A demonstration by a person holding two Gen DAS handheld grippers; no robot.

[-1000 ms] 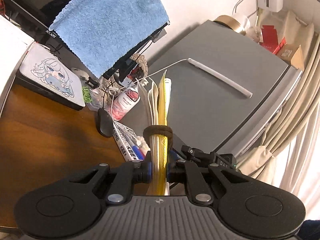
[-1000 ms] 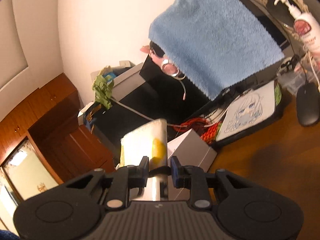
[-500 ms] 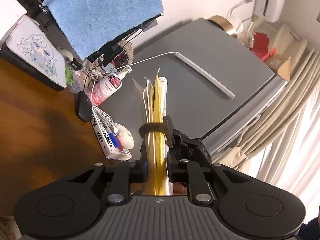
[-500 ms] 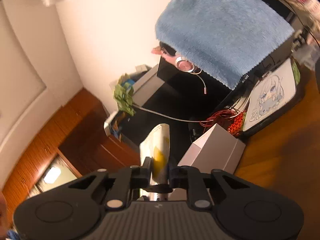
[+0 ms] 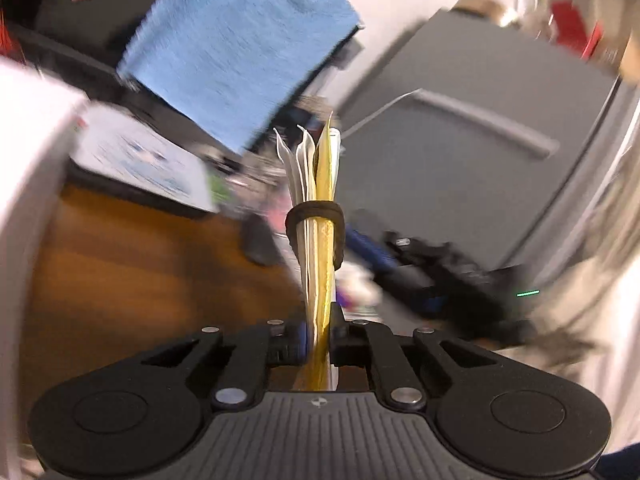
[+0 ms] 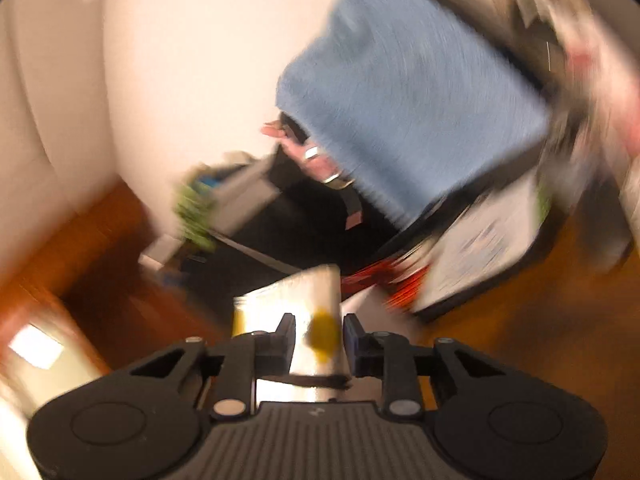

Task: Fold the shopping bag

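Yellow and white layers of the folded shopping bag (image 5: 318, 240) are pinched edge-on by the left gripper (image 5: 318, 346), a dark elastic band (image 5: 316, 216) being wrapped round the bundle above the jaws; beyond the bag a blue towel (image 5: 236, 48) is seen, blurred; the bag's other end (image 6: 308, 320) is flanked by the right gripper (image 6: 318, 340), whose fingers (image 6: 286, 330) are slightly parted, contact not being clear

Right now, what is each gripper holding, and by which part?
Both hold the folded shopping bag: left gripper pinches its end below the elastic band; right gripper brackets its other end.
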